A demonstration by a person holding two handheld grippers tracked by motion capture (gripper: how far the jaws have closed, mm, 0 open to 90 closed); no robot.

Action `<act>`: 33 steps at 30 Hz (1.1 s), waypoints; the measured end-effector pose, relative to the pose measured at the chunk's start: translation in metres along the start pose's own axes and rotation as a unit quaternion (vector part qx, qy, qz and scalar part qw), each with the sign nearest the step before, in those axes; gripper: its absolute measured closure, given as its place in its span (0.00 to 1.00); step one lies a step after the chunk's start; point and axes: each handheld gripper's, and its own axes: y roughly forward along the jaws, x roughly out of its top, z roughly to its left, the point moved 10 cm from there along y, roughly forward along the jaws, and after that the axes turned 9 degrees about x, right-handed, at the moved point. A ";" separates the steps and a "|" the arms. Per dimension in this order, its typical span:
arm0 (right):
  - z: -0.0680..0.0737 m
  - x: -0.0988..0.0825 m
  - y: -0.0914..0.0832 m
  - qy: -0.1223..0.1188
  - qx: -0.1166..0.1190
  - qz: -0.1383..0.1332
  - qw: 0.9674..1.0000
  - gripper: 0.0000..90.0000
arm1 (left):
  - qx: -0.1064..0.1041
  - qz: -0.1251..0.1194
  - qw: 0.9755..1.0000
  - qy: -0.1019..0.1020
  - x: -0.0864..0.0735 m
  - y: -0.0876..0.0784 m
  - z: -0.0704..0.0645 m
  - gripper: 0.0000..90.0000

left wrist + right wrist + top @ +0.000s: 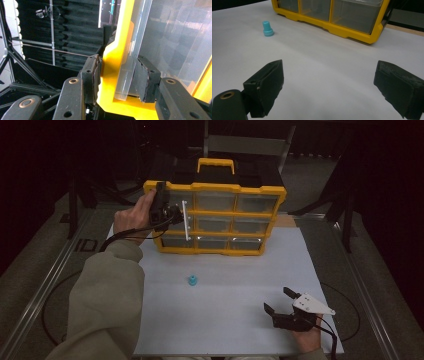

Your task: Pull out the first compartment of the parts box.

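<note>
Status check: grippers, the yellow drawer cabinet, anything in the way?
Left gripper clamped on yellow cabinet's left edge, beside a clear drawer. Right gripper open, over the white mat. Blue plug upright mid-mat, apart from both.

Legible marking: the characters "ID", pale on the grey floor strip left of the table, seen in the high view. No readable label on the yellow organizer.
</note>
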 end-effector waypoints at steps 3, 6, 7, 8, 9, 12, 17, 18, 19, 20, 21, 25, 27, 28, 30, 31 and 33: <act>-0.001 0.000 0.000 -0.001 -0.001 0.000 1.000 0.10 | 0.002 0.002 1.000 -0.002 0.000 -0.002 0.001 0.63; -0.001 0.000 -0.001 -0.002 -0.001 0.000 1.000 0.10 | 0.005 0.004 1.000 -0.006 -0.001 -0.006 0.002 0.63; -0.001 0.000 -0.001 -0.002 -0.001 0.000 1.000 0.10 | 0.008 0.004 1.000 -0.005 -0.001 -0.007 0.002 0.63; -0.001 0.000 -0.001 -0.002 -0.001 0.000 1.000 0.10 | 0.010 0.004 1.000 -0.003 -0.001 -0.008 0.002 0.63; -0.001 0.000 0.000 -0.002 -0.001 0.000 1.000 0.10 | 0.010 0.005 1.000 0.000 -0.001 -0.009 0.002 0.63; 0.000 0.000 0.000 -0.001 0.000 0.000 1.000 0.10 | 0.011 0.004 1.000 0.002 -0.001 -0.013 0.003 0.64; 0.000 0.000 0.000 -0.002 0.000 0.000 1.000 0.10 | 0.005 0.000 1.000 -0.001 -0.001 -0.018 0.003 0.67; 0.000 0.000 0.000 -0.001 0.000 0.001 1.000 0.10 | 0.000 0.000 1.000 -0.002 -0.001 -0.019 0.003 0.69; 0.000 0.000 0.000 -0.002 0.000 0.000 1.000 0.10 | -0.006 0.001 1.000 -0.004 -0.001 -0.019 0.003 0.70; 0.000 0.000 0.000 -0.001 0.000 0.000 1.000 0.10 | -0.014 0.004 1.000 -0.005 -0.001 -0.020 0.003 0.71; 0.000 0.000 0.000 -0.001 0.000 0.001 1.000 0.10 | -0.022 0.007 1.000 -0.006 -0.002 -0.021 0.003 0.73; 0.000 0.000 0.001 -0.002 0.000 0.001 1.000 0.10 | -0.039 0.009 0.999 -0.004 -0.002 -0.022 0.003 0.78; 0.000 0.000 0.001 -0.003 0.001 0.001 1.000 0.10 | -0.046 0.007 0.999 0.013 -0.002 -0.022 0.002 0.80; 0.000 0.000 0.001 -0.003 0.001 0.001 1.000 0.10 | -0.051 0.008 0.999 0.014 -0.002 -0.022 0.002 0.81; 0.001 0.000 0.001 -0.003 0.001 0.001 1.000 0.10 | -0.057 0.012 0.998 0.016 -0.002 -0.022 0.001 0.83; 0.001 0.000 0.001 -0.003 0.001 0.001 1.000 0.10 | -0.059 0.011 0.998 0.018 -0.003 -0.021 0.001 0.84; 0.001 0.000 0.001 -0.003 0.001 0.001 1.000 0.10 | -0.056 0.011 0.998 0.025 -0.003 -0.021 0.001 0.86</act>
